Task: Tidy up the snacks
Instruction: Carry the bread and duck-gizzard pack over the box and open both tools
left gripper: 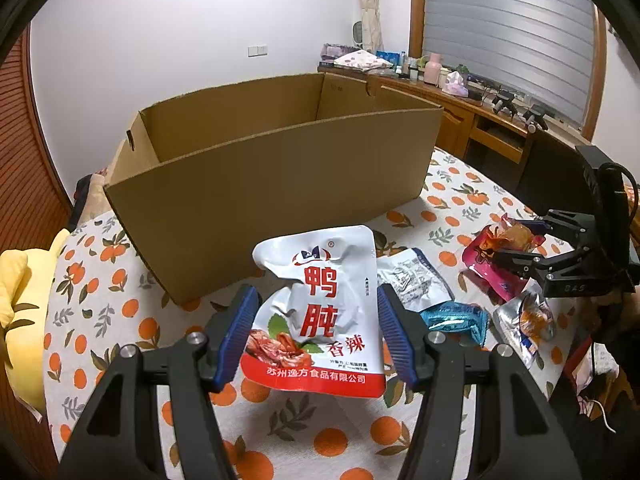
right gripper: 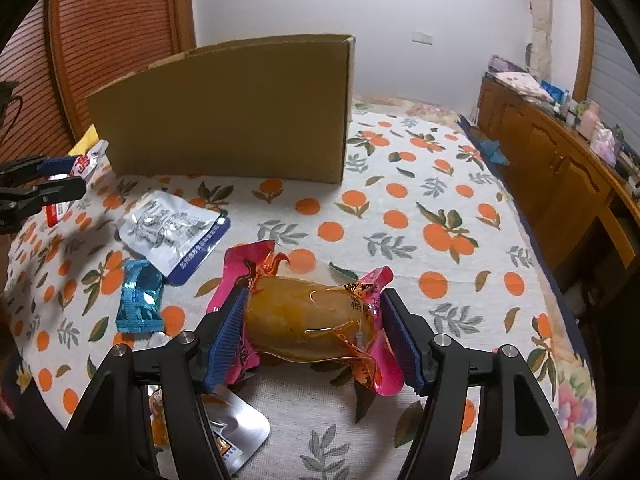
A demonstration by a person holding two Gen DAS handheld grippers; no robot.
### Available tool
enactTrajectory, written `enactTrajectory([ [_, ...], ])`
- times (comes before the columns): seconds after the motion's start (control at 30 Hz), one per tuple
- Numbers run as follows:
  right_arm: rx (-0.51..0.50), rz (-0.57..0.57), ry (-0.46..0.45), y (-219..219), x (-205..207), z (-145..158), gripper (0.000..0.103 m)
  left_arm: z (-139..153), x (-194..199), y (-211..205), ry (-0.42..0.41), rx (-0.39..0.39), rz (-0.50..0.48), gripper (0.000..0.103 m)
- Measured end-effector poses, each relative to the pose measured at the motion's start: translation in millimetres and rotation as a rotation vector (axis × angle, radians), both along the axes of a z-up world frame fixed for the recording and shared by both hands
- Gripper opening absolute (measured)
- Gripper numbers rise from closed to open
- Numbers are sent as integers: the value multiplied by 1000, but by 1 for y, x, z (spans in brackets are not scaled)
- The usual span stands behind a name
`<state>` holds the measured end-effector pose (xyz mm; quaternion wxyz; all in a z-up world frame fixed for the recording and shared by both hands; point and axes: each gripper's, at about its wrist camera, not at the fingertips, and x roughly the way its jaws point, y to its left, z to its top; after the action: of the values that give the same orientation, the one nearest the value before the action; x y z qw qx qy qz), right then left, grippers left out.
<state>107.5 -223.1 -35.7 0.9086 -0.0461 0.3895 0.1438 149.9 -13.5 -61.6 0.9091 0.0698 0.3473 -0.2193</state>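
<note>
My left gripper point(left gripper: 316, 320) is shut on a white and red snack pouch point(left gripper: 320, 312) and holds it above the cloth, in front of the open cardboard box point(left gripper: 276, 176). My right gripper point(right gripper: 314, 330) is shut on a pink packet with an orange-brown snack inside point(right gripper: 312, 320), lifted a little off the cloth. The right gripper also shows in the left wrist view point(left gripper: 516, 244) at the right, holding the pink packet point(left gripper: 492, 256). The left gripper with its pouch shows in the right wrist view point(right gripper: 60, 176) at the far left. The box point(right gripper: 228, 112) stands behind.
On the orange-print cloth point(right gripper: 400, 216) lie a white and blue pouch point(right gripper: 172, 232), a blue candy wrapper point(right gripper: 138, 300) and a silver packet point(right gripper: 228, 436). A wooden cabinet point(right gripper: 560, 168) with clutter runs along the right. A yellow cushion point(left gripper: 20, 304) lies at the left.
</note>
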Motion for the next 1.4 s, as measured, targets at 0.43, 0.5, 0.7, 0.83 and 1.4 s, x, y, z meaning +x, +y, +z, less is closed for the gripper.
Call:
enactTrajectory([
  [0.43, -2, -1, -65, -3, -4, 25, 69, 22, -1, -3, -45, -39, -6, 60],
  [0.5, 3, 2, -75, -3, -2, 30, 69, 26, 0, -3, -53, -43, -5, 60],
  [0.7, 23, 23, -120, -3, 6, 55, 69, 42, 10, -2, -78, -60, 1, 60],
  [0.83, 42, 50, -160, 0, 14, 78, 69, 55, 19, 2, -92, -81, 1, 60],
  [1.4, 51, 193, -247, 45, 97, 123, 69, 79, 108, 13, -117, -67, 72, 60],
])
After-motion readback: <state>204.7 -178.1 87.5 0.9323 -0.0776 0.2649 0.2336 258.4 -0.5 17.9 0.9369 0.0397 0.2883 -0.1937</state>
